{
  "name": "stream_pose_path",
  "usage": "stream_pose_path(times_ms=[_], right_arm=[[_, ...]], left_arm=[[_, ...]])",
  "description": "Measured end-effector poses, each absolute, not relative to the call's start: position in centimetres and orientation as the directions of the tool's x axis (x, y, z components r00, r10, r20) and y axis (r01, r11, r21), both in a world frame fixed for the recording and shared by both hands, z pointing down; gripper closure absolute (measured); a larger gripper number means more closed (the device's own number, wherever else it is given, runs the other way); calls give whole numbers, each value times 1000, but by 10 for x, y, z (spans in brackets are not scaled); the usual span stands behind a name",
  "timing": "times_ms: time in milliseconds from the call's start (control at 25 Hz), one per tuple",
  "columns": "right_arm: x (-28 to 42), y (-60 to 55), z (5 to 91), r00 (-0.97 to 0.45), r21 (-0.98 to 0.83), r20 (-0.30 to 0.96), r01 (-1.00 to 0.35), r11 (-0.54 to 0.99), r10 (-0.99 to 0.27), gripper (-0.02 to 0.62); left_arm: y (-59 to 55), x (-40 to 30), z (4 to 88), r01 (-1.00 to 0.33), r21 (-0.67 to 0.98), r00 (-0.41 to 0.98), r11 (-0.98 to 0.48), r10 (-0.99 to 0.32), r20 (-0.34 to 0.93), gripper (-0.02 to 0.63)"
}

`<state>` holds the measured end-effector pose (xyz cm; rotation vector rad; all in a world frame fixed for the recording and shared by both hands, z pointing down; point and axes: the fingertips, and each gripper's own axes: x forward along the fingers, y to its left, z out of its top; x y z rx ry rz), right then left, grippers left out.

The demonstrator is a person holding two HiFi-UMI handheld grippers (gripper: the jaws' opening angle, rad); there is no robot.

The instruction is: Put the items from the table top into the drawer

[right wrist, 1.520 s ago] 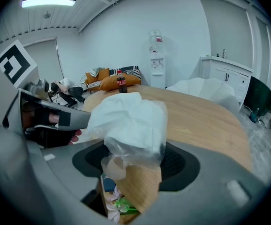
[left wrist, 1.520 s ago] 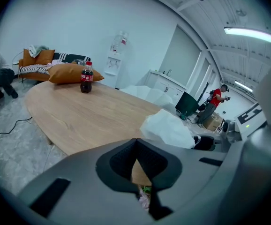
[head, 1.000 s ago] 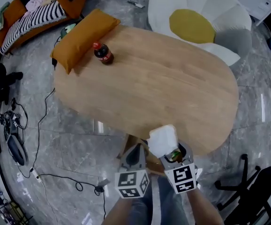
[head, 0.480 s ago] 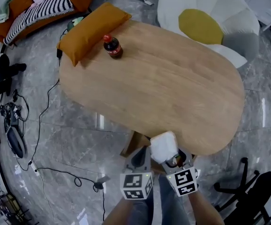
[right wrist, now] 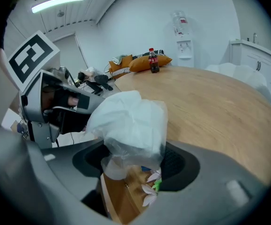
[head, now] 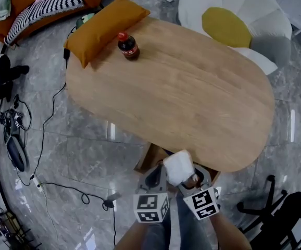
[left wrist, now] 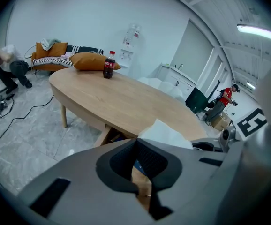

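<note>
A white plastic-wrapped bundle point(head: 179, 166) hangs in my right gripper point(head: 192, 180), whose jaws are shut on it, just off the near edge of the oval wooden table point(head: 192, 92). Below it stands the open wooden drawer point(head: 149, 158). The right gripper view shows the bundle point(right wrist: 128, 125) over the drawer, where white petals point(right wrist: 149, 191) lie. My left gripper point(head: 155, 178) is beside it on the left, its pads point(left wrist: 121, 161) meeting at the tip with nothing held. A cola bottle point(head: 128, 46) stands at the table's far left, next to an orange pillow point(head: 106, 29).
A white flower-shaped chair point(head: 254, 20) with a yellow centre stands beyond the table. A sofa point(head: 41, 7) is at the far left. Cables point(head: 41, 139) trail over the grey floor on the left. A black chair point(head: 280, 207) is at the lower right.
Both grippers have moved down and towards me, and the white bundle has sunk with the right one, closer to the open drawer. The bottle and pillow have not moved on the table.
</note>
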<state>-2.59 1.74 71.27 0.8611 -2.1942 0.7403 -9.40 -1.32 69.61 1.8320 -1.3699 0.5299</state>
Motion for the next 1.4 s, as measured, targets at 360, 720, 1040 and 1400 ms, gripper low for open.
stream_pose_path(times_ms=[360,720,1040,1400], right_arm=[[-36,25,713,-594,-266,729,-703,660,-339,302],[-48,41,718,-621,-275,731,-647,711,-282,304],[-50,39,739,-601,-272,762,-636,722,-242,302],[-46,43,762,-580,-273,788,-627,730,-204,302]], left_arm=[[0,-102,703,-938,339,307,-64,-607,733,597],[16,-117,715,-946,325,252,19,-587,769,597],[22,-115,731,-946,324,257,26,-552,793,597],[19,-114,742,-946,325,262,24,-538,801,597]])
